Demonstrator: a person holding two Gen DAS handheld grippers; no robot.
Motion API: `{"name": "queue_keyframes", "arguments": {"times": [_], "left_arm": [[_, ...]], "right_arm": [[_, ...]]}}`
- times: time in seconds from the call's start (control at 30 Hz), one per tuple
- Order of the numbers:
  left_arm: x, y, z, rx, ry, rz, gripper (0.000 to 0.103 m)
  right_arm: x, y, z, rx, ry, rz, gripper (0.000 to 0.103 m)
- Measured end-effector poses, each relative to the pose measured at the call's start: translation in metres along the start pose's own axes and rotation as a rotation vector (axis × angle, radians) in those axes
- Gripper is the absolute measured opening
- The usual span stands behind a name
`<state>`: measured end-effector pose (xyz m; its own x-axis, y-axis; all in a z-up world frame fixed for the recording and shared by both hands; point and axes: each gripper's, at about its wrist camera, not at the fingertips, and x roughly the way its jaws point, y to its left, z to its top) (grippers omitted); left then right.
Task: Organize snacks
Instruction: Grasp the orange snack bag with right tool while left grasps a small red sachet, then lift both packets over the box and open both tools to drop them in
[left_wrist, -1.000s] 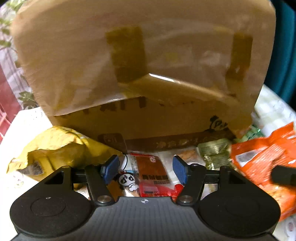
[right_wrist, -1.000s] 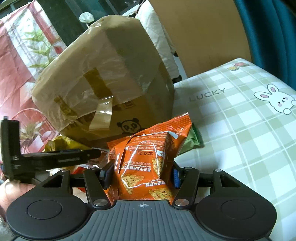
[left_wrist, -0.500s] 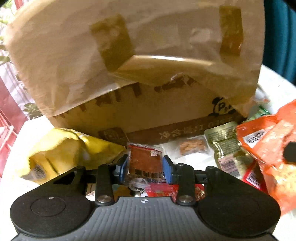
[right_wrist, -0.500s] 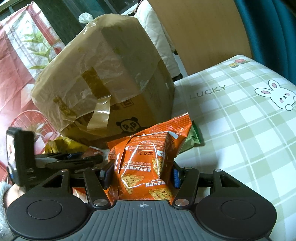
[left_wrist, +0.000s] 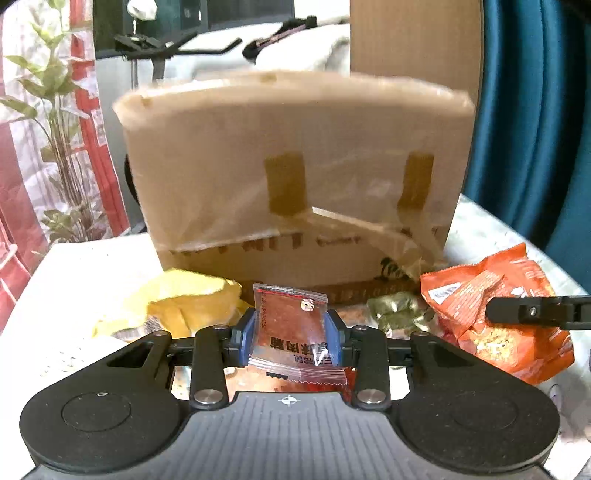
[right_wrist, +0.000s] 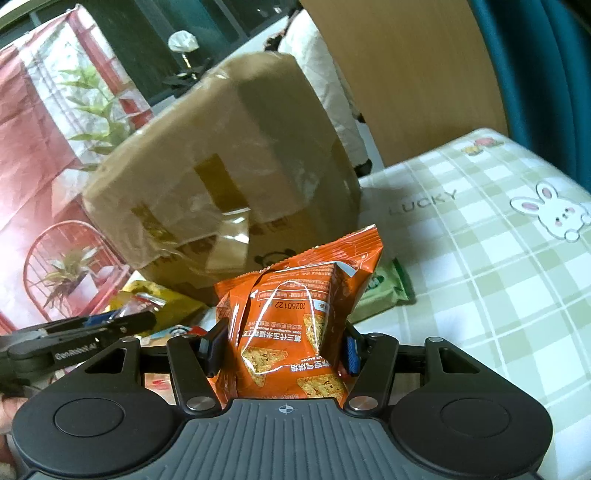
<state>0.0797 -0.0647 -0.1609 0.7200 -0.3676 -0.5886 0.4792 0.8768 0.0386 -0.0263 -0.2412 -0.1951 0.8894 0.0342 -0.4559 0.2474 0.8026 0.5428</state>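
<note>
My left gripper (left_wrist: 290, 338) is shut on a small clear packet of red dried meat (left_wrist: 288, 328) and holds it up in front of the taped cardboard box (left_wrist: 295, 177). My right gripper (right_wrist: 282, 345) is shut on an orange bag of corn chips (right_wrist: 295, 314), which also shows at the right of the left wrist view (left_wrist: 495, 314). The box (right_wrist: 221, 192) stands behind the bag. The left gripper shows at the left of the right wrist view (right_wrist: 74, 341). The box's top is hidden.
A yellow bag (left_wrist: 184, 306) lies left of the box, and small olive-green packets (left_wrist: 399, 310) lie before it. A green packet (right_wrist: 384, 291) lies behind the orange bag. A checked tablecloth (right_wrist: 498, 277) with a rabbit print covers the table. A plant (left_wrist: 55, 129) stands at the left.
My left gripper closed on the red meat packet on the table, then lifted it and drew back from the box. My right gripper kept hold of the orange bag and rose slightly.
</note>
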Motion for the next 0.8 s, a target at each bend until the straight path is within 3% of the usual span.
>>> {"name": "queue_keyframes", "arguments": {"times": [0.2, 0.43, 0.6, 0.8], "left_arm": [[-0.039, 0.003, 0.02, -0.036, -0.084, -0.008, 0.04], [-0.061, 0.001, 0.052, -0.046, -0.206, -0.019, 0.041], [-0.057, 0.005, 0.088, -0.038, -0.275, -0.012, 0.041], [-0.041, 0.017, 0.142, -0.046, -0.34, 0.018, 0.041]], "right_arm": [[-0.026, 0.008, 0.011, -0.016, -0.051, 0.007, 0.054], [-0.061, 0.021, 0.043, -0.045, -0.171, 0.022, 0.054], [-0.073, 0.043, 0.089, -0.119, -0.287, 0.05, 0.054], [-0.05, 0.07, 0.161, -0.177, -0.4, 0.079, 0.054]]}}
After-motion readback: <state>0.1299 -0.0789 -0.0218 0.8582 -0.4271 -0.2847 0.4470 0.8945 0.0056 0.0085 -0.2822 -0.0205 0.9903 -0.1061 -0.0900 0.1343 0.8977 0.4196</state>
